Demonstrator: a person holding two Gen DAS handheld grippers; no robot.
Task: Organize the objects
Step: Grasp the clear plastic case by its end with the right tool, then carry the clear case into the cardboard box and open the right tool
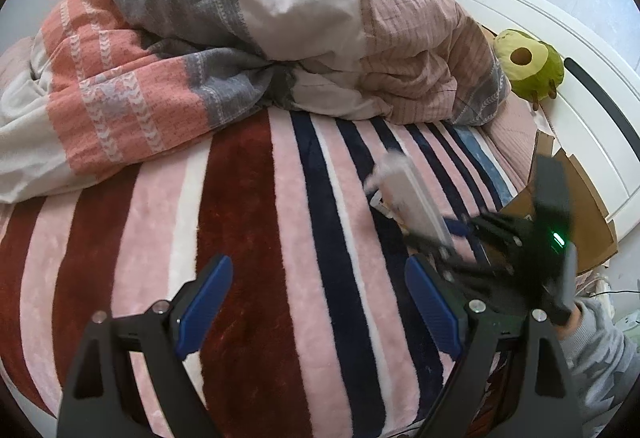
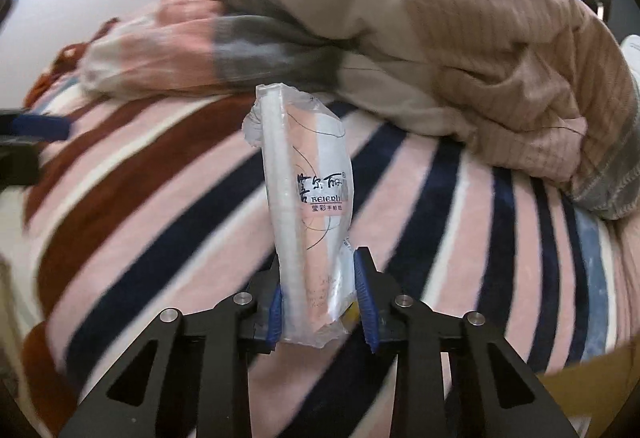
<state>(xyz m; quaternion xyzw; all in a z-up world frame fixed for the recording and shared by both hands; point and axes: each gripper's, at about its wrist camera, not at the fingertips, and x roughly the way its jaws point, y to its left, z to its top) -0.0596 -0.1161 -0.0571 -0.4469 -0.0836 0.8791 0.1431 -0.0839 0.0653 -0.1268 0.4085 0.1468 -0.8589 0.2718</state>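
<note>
My right gripper [image 2: 322,302] is shut on a pink and white tissue pack [image 2: 310,197] in clear wrap and holds it upright above the striped blanket [image 2: 160,197]. The pack [image 1: 408,193] and the right gripper [image 1: 452,238] also show blurred at the right of the left wrist view, above the bed's right side. My left gripper [image 1: 316,302] is open and empty over the striped blanket [image 1: 240,238], its blue pads wide apart.
A crumpled duvet [image 1: 240,37] covers the far half of the bed. A green avocado plush [image 1: 528,65] lies by the white headboard [image 1: 560,49]. A cardboard box [image 1: 568,197] stands at the bed's right edge. Shelves stand beyond.
</note>
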